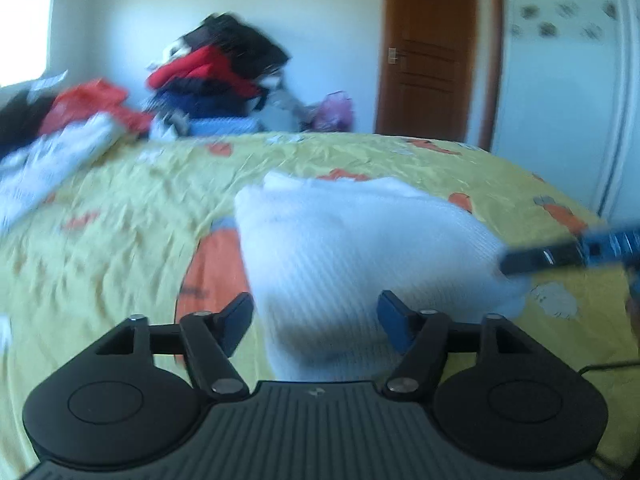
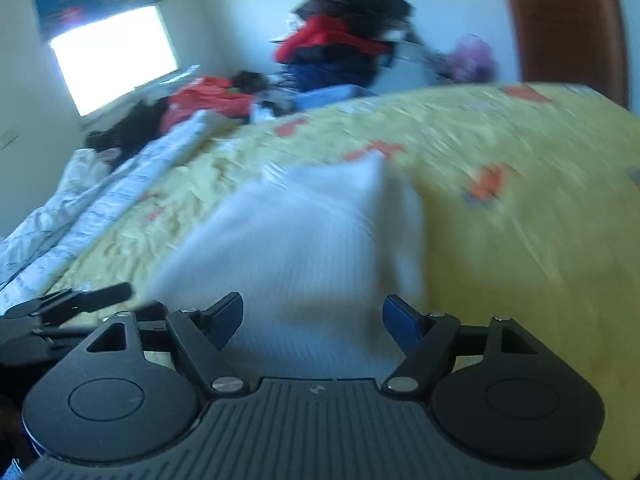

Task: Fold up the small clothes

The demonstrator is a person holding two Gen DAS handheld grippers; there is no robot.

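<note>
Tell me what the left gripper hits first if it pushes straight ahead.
Most likely the white ribbed knit garment lying on the yellow patterned bedsheet: it fills the gap between the open left gripper jaws. Blur leaves depth uncertain.

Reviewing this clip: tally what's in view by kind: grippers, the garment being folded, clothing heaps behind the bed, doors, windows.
Grippers: 2, left gripper and right gripper, both open
White ribbed garment on the yellow bedspread: 1
Clothing heaps: 1 tall pile; others too blurred to count
Wooden door: 1
Window: 1
Total: 6
</note>
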